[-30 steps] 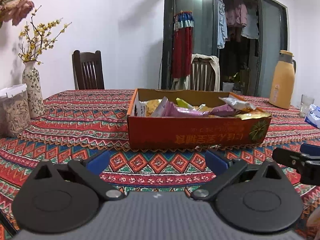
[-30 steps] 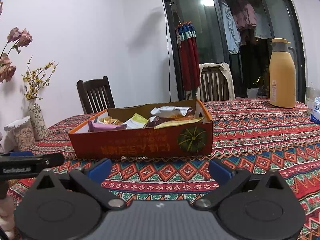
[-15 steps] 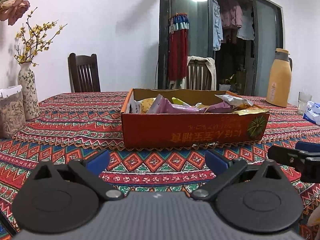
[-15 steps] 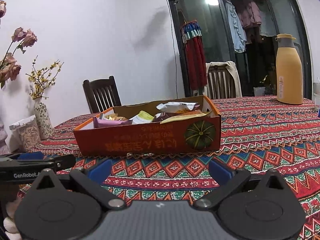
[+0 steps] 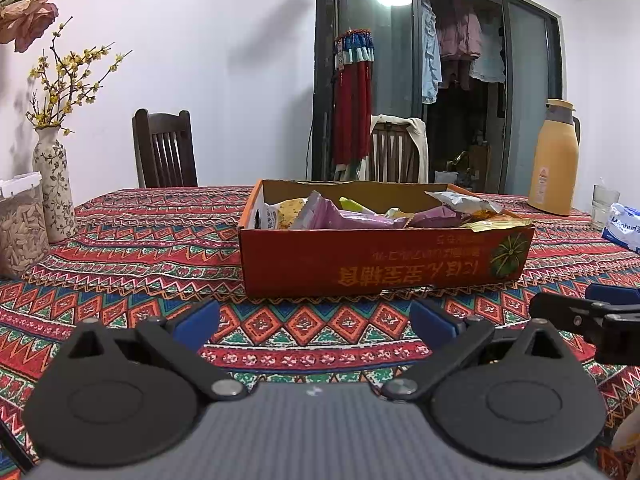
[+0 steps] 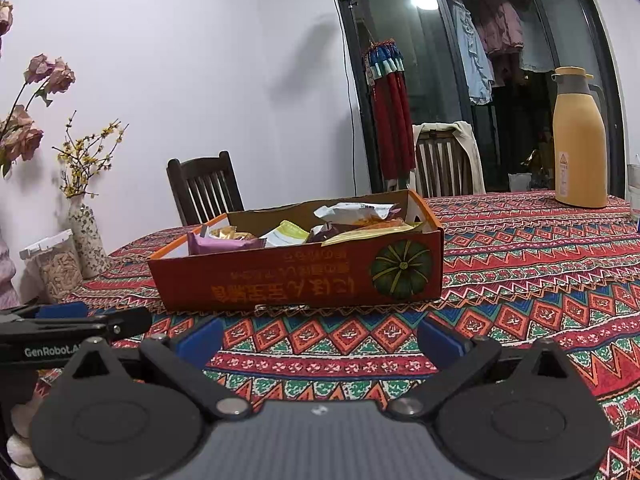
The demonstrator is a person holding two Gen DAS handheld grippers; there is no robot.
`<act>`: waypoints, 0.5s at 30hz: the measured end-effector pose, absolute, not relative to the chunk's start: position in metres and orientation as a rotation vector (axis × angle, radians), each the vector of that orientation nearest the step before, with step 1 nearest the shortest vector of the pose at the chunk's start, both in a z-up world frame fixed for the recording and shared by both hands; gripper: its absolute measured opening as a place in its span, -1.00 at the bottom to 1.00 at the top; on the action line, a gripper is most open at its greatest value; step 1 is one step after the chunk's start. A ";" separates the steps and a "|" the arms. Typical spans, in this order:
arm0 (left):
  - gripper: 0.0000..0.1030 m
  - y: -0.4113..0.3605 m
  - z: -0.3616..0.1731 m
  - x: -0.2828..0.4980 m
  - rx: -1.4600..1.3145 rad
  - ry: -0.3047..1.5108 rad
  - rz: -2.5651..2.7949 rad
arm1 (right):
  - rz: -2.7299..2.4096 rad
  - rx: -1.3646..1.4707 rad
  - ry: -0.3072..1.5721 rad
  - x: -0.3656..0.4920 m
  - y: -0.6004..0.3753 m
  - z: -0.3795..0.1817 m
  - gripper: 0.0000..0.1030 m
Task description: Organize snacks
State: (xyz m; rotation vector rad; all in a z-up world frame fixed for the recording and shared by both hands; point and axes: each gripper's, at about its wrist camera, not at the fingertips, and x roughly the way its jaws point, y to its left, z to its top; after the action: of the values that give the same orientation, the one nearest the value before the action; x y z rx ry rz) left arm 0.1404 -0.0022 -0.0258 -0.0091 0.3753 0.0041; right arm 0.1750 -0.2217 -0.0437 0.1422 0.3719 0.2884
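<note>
An orange cardboard box (image 5: pixel 384 264) (image 6: pixel 296 280) with a pumpkin print stands on the patterned tablecloth, filled with several snack packets: purple (image 5: pixel 344 216), silver (image 6: pixel 354 212), yellow (image 6: pixel 372 232). My left gripper (image 5: pixel 314 322) hovers just in front of the box, open and holding nothing. My right gripper (image 6: pixel 320 340) is also open and empty, in front of the box's right half. Each gripper shows at the edge of the other's view: the right gripper's fingers (image 5: pixel 592 308) on the right, the left gripper's fingers (image 6: pixel 80 324) on the left.
A flower vase (image 5: pixel 54 188) and a clear jar of seeds (image 5: pixel 20 228) stand at the table's left. A yellow thermos (image 5: pixel 554 168), a glass (image 5: pixel 604 206) and a tissue pack (image 5: pixel 624 230) sit at the right. Wooden chairs (image 5: pixel 164 150) line the far side.
Both grippers have drawn back and lowered a little, tilting the views upward; the box sits lower in frame. Both stay open and empty.
</note>
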 end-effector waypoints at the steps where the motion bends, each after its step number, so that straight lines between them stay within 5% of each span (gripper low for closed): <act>1: 1.00 -0.002 -0.026 0.140 -0.009 0.375 0.004 | 0.288 0.142 0.372 0.175 -0.222 -0.044 1.00; 15: 1.00 -0.003 -0.026 0.140 -0.004 0.376 0.001 | 0.289 0.142 0.372 0.175 -0.222 -0.044 1.00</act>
State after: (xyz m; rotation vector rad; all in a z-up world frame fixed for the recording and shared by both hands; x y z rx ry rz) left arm 0.1405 -0.0028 -0.0261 -0.0042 0.3761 0.0008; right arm 0.1750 -0.2218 -0.0436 0.1424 0.3718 0.2886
